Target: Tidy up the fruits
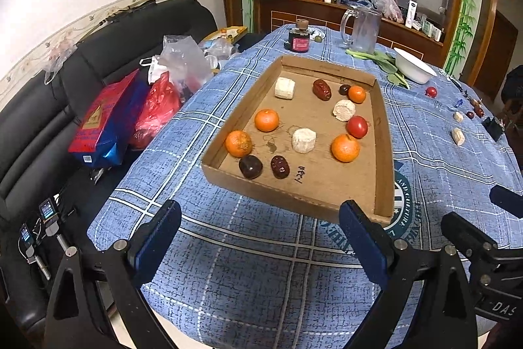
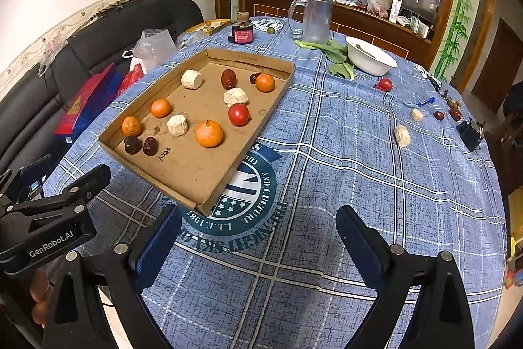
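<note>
Nearest the table's front edge, both grippers hover over bare blue cloth, each with its jaws spread wide and nothing between them: the left gripper [image 1: 260, 237] sits just short of the near wall of the cardboard tray [image 1: 384, 133], and the right gripper [image 2: 258, 237] hangs off that tray's near right corner, over the round printed emblem.

Loose fruit lies ahead and to the right of the right gripper, toward the table's right edge, well apart from the left one; so the right hand looks the nearer for fetching it. Closest there is a pale cut chunk [image 2: 402, 135], its long axis running roughly away from the gripper. Beyond it sit a smaller pale piece [image 2: 416, 114], a small dark round fruit [image 2: 438, 115] and a red date [image 2: 455, 113], and farther back a lone red tomato [image 2: 385, 84].

Inside the tray, counted near to far: four oranges, beginning with the big orange [image 2: 209, 133]; three pale chunks; one tray tomato [image 2: 238, 114]; two red dates; two dark round fruits. That makes twelve in, five visible outside.

At the far edge stand a white bowl [image 2: 371, 58], some greens, a clear pitcher [image 2: 315, 18] and a dark jar [image 2: 242, 33].
</note>
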